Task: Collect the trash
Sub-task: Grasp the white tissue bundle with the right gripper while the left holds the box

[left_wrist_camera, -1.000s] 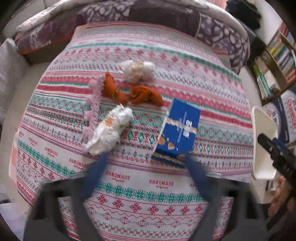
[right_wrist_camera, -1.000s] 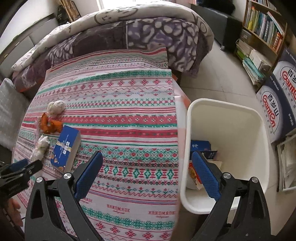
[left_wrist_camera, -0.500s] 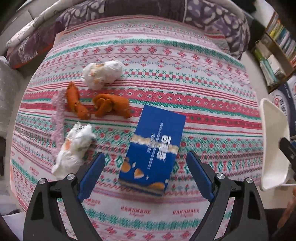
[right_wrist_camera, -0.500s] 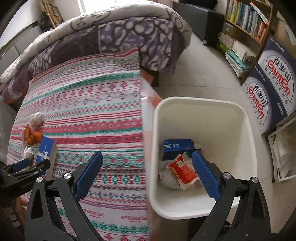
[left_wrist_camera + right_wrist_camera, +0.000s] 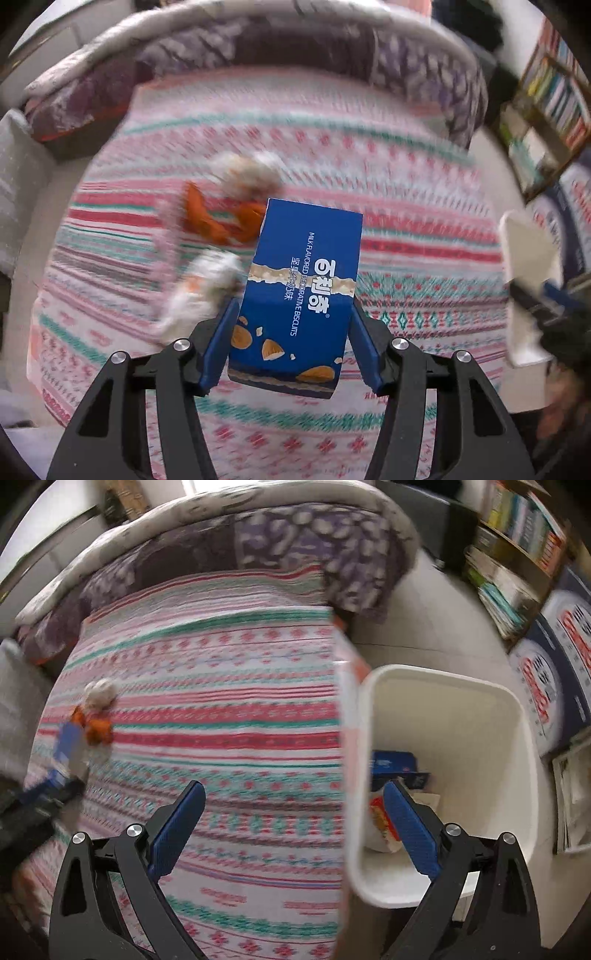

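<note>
A blue biscuit box point(image 5: 303, 288) stands between the blue pads of my left gripper point(image 5: 294, 307). Its jaws are closing and both pads press the box's sides. The box looks raised off the striped bedspread point(image 5: 406, 206). Behind it lie orange peels point(image 5: 214, 221) and two crumpled white tissues point(image 5: 247, 173) point(image 5: 199, 291). My right gripper point(image 5: 293, 789) hangs open with nothing in it, over the bed's edge beside the white bin point(image 5: 509, 738). In the right wrist view the box point(image 5: 68, 746) shows at far left, near the peels point(image 5: 98, 727).
The bin holds a blue carton point(image 5: 393, 762) and a red-and-white wrapper point(image 5: 384, 819). A purple patterned quilt point(image 5: 295, 535) is bunched at the bed's far end. A bookshelf point(image 5: 517, 535) and printed cartons point(image 5: 546, 672) stand on the floor to the right. A grey cushion point(image 5: 18, 192) lies left.
My left gripper came down over the blue box, closed from wide open onto its sides, and lifted it off the bedspread. The right gripper's view swung toward the bin and partly back.
</note>
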{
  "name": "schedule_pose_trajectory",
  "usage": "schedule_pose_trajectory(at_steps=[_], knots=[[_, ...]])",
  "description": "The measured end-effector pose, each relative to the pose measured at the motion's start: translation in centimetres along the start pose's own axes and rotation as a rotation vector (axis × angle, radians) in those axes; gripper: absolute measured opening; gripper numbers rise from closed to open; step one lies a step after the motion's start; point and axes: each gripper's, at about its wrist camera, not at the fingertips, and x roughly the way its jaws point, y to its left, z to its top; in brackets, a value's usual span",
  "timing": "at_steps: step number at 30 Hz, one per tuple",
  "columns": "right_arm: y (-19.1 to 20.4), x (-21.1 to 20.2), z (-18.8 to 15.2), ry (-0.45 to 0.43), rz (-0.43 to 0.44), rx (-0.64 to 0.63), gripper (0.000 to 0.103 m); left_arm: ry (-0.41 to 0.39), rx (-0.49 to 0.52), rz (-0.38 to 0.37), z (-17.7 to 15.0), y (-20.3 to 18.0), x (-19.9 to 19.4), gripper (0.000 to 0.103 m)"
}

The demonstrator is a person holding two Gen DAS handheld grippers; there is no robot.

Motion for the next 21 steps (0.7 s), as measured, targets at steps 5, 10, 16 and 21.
schedule_pose_trajectory(at_steps=[5,10,16,21], knots=[[5.8,0.6,-0.8,0.013,0.054,-0.088,0.093,-0.099,-0.171,0.008,0.1,6.3,-4.5,0.057],[11.7,2.0,-1.9,0.079,0.176,-0.025,0.093,-0.155,-0.356,0.056,-1.2,12.4,-7.4,0.057],[19.4,4.0,-3.2,0.096,0.203,0.008,0.093,-0.196,-0.494,0.053,-2.4,16.6,-9.2,0.057],[23.5,5.4,-3.3,0.095,0.180,-0.008,0.092,-0.204,-0.538,0.042,-3.1,18.7,-9.8,0.057]])
